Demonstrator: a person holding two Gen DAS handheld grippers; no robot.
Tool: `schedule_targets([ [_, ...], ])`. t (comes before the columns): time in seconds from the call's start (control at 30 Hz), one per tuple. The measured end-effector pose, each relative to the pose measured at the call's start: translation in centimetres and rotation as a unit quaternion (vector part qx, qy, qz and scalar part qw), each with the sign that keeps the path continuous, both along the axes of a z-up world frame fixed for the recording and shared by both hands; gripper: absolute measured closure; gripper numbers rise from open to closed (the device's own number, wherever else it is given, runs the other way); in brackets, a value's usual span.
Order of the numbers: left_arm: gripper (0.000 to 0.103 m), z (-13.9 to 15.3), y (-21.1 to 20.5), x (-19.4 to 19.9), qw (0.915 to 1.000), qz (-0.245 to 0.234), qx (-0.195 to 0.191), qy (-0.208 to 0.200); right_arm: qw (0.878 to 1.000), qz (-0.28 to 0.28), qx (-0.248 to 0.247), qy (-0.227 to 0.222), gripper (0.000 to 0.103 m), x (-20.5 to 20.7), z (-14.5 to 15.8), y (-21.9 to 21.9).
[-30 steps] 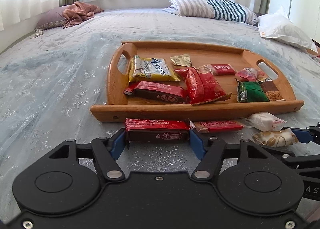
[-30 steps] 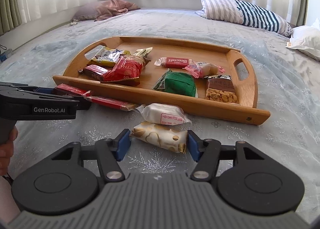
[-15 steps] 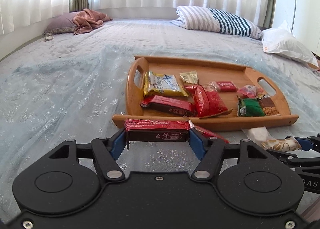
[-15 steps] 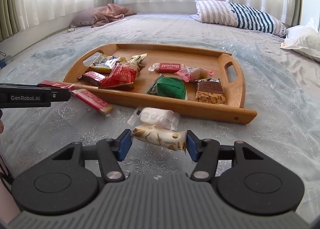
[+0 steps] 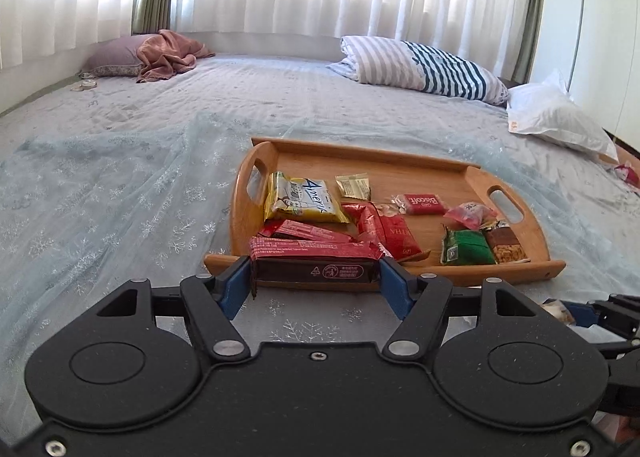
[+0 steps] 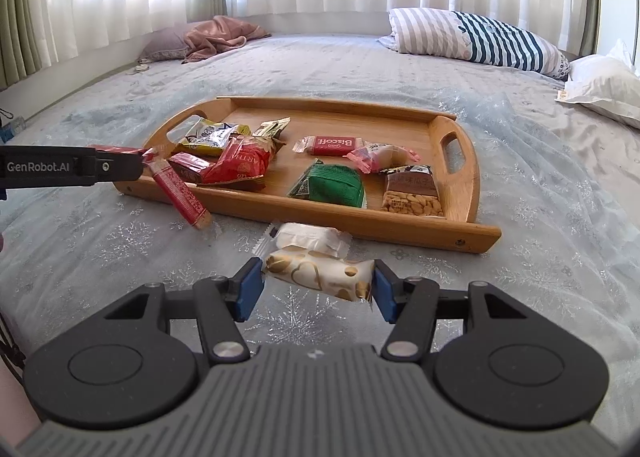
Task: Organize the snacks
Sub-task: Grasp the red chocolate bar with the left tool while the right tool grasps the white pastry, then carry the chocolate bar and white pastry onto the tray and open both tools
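Snacks mid-carry. Left gripper (image 5: 316,283) clamps red bar (image 5: 314,265), second red bar (image 6: 180,197) dangling off it. Right gripper (image 6: 318,289) pinches gold-heart candy (image 6: 320,275), white candy (image 6: 308,239) on bedspread at 12 o'clock. Next, probably: drop both into tray (image 6: 400,227).

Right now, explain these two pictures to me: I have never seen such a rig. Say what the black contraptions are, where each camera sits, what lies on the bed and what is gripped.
Each black contraption is a hand-held pair of tongs, one per hand, with a camera looking forward along its blue-padded fingers. One picture comes from the left tongs, which grip a long red-and-brown wrapped bar. The other comes from the right tongs, which grip a white packet with gold hearts. On the pale blue bedspread sits an oval wooden tray holding assorted snack packets. A white wrapped sweet lies outside the tray. A slim red bar dangles at the left tongs, off the bed.
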State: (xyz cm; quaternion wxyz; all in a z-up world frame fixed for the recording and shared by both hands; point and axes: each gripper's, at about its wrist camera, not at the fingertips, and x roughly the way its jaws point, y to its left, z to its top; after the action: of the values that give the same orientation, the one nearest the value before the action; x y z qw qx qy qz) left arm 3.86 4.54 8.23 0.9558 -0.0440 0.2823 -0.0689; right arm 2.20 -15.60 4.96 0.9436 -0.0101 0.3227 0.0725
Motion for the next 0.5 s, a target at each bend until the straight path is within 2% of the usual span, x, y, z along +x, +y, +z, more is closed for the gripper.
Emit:
schedule_targets([
  [0.13,0.039,1.7,1.3,-0.8,0.9983,0.023,-0.039,-0.037,1.000,0.002,0.003,-0.003,0.042,-0.2,0.2,0.0],
  [0.27,0.039,3.7,1.7,-1.3,0.9963,0.033,-0.024,-0.076,1.000,0.000,0.004,-0.010,0.042,0.0,0.7,-0.3],
  [0.37,0.039,4.3,1.3,-1.1,0.9962,0.026,-0.013,-0.083,1.000,-0.002,0.001,-0.022,0.042,0.2,1.2,-0.4],
  [0.5,0.039,4.4,0.4,-0.6,0.9966,0.012,-0.021,-0.079,0.999,-0.005,-0.001,-0.036,0.042,0.5,1.9,-0.6],
])
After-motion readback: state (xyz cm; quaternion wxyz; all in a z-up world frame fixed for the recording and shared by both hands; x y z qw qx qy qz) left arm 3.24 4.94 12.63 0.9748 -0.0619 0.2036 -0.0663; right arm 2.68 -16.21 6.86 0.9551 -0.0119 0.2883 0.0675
